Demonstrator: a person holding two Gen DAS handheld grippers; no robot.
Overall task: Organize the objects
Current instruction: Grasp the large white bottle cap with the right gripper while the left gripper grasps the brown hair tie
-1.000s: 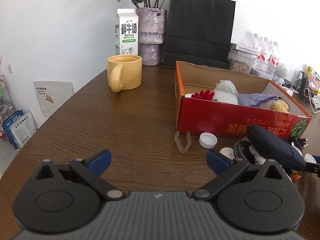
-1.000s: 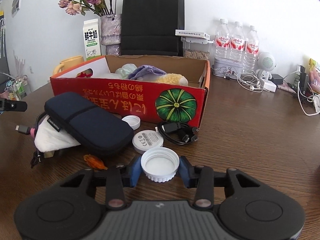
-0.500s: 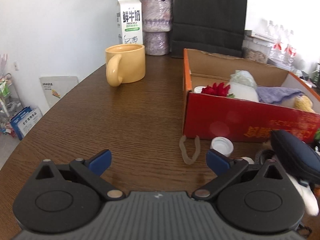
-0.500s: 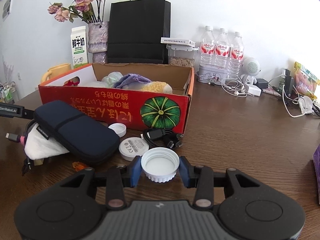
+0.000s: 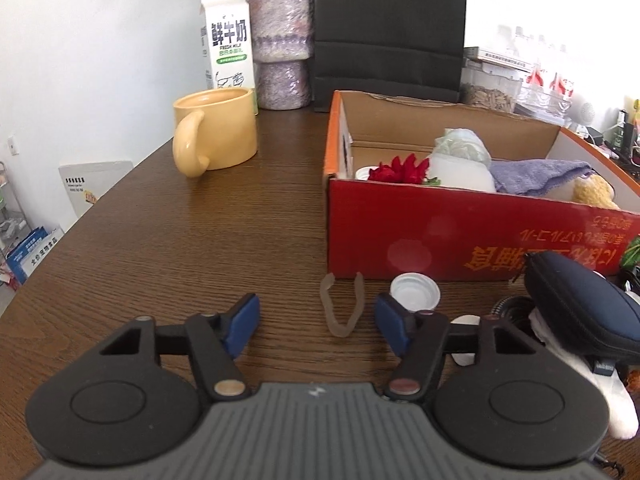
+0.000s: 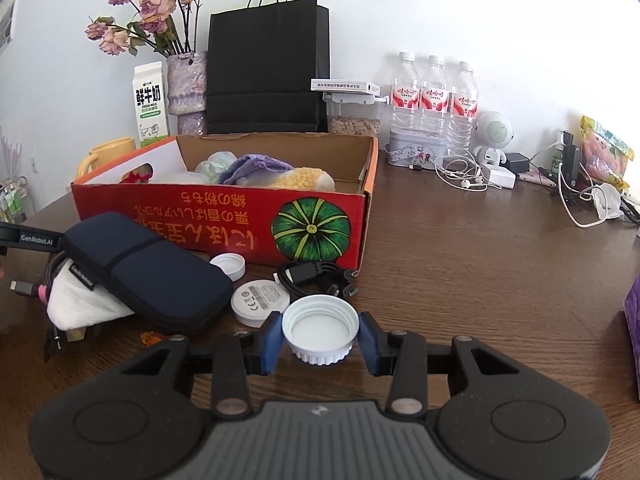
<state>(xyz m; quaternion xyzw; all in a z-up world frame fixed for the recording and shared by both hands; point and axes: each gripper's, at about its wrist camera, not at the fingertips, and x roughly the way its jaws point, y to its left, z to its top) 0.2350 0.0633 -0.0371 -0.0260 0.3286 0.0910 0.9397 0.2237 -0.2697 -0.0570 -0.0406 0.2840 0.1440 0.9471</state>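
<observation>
Black grippers [image 5: 316, 322], blue pads [image 6: 272, 338], ribbed grey housing

The surface [image 5: 168, 248] is dark brown woodgrain, and the box [image 6: 224, 220] on it is red with orange edges and a green-striped pumpkin printed on its side. A yellow mug [image 5: 218, 136], a white cap [image 6: 319, 328], a navy pouch [image 6: 148, 272] — and blue pads [image 6: 270, 338] on black grippers.

dark wooden table [image 5: 168, 248] against a plain white wall [image 6: 440, 12].
</observation>
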